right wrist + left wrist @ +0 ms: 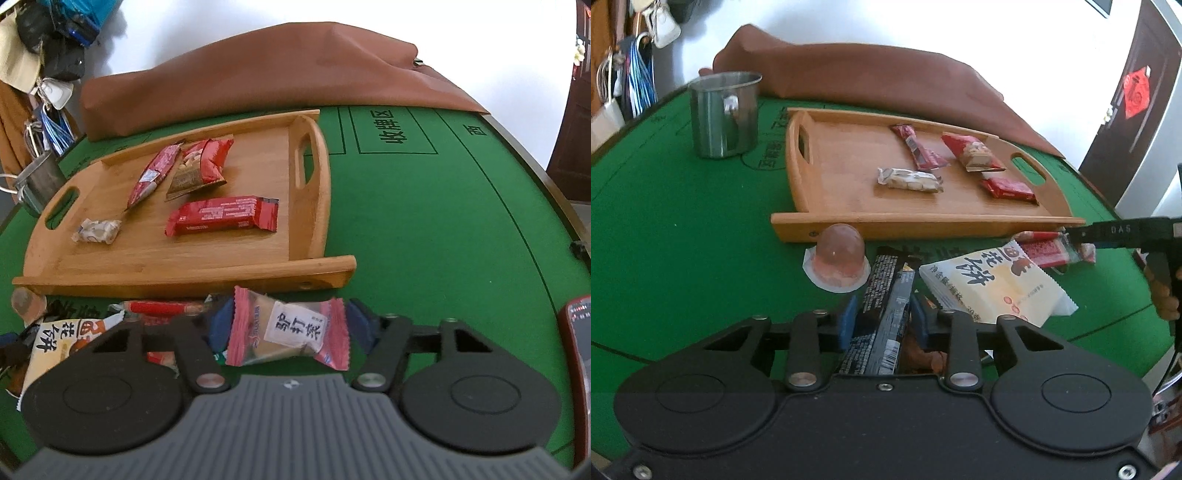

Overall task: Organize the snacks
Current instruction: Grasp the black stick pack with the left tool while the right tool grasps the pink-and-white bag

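A wooden tray (923, 225) (184, 277) lies on the green table and holds several wrapped snacks, among them a red bar (221, 216) and a pale nut bar (908, 180). Loose snacks lie in front of its near rim. My left gripper (884, 314) is shut on a long black snack bar (886, 291), its blue pads (847, 321) pressing both sides. My right gripper (290, 325) is shut on a pink-ended wrapped sweet (291, 328), gripped by its ends just above the felt. In the left wrist view the right gripper's black finger (1115, 232) reaches in from the right.
A jelly cup (838, 258) and a white biscuit pack (993, 280) lie beside the black bar. A steel mug (724, 114) stands left of the tray. Brown cloth (258, 70) is heaped behind it. A red-edged phone (578, 350) lies at the right.
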